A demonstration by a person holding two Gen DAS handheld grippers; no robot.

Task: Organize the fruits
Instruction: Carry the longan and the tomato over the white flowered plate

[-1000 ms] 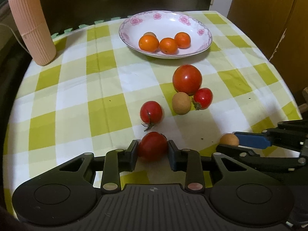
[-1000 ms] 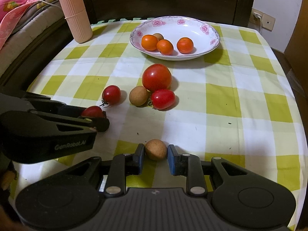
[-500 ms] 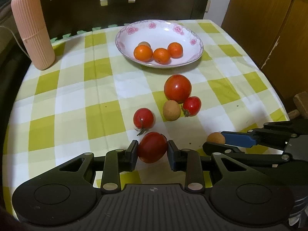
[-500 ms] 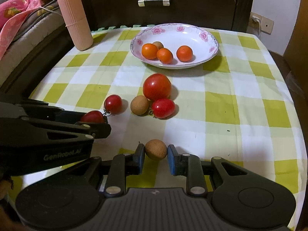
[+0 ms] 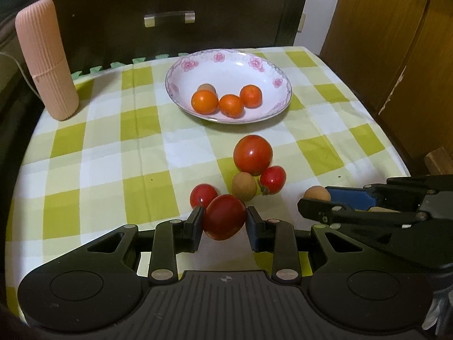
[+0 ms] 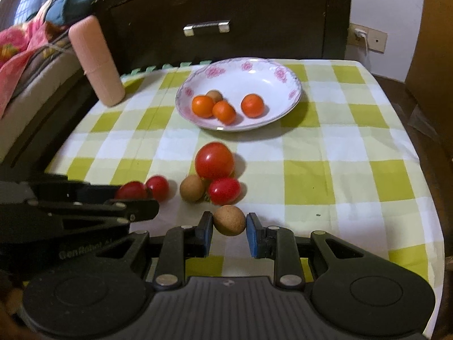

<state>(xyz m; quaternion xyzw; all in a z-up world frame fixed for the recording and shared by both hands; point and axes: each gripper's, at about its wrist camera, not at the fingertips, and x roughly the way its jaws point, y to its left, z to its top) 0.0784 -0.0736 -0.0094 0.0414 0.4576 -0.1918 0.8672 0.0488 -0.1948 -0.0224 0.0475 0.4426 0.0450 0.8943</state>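
While the left gripper [image 5: 223,222] clamps a red oval tomato [image 5: 224,217] between its two black pads, the right gripper [image 6: 228,226] grips a small round tan-brown fruit [image 6: 228,220] in the same way, with both blue-edged pads pressed to its sides. Both grippers sit side by side over the near edge of the desk [image 5: 99,153], which is covered in a yellow-green and white checked cloth (each gripper also shows at the edge of the other's view, jaws closed on its fruit).

Just beyond the held tomato, a small round red cherry tomato [image 5: 203,195] lies on the cloth. To its right sits a cluster of three touching fruits: a large round red tomato [image 5: 252,155] at the back, a second tan-brown round fruit [image 5: 244,186] at front left, and a small red oblong tomato [image 5: 272,179] at front right.

Farther back stands a shallow white plate with pink flower print on its rim [image 5: 226,59]. It holds three small orange citrus fruits [image 5: 204,102] and one more tan fruit [image 5: 206,87] tucked behind them.

At the far left corner of the desk a ribbed pink cylindrical case [image 5: 45,59] stands upright, leaning slightly. Behind the desk is a dark wooden drawer front with a metal handle [image 5: 169,18].
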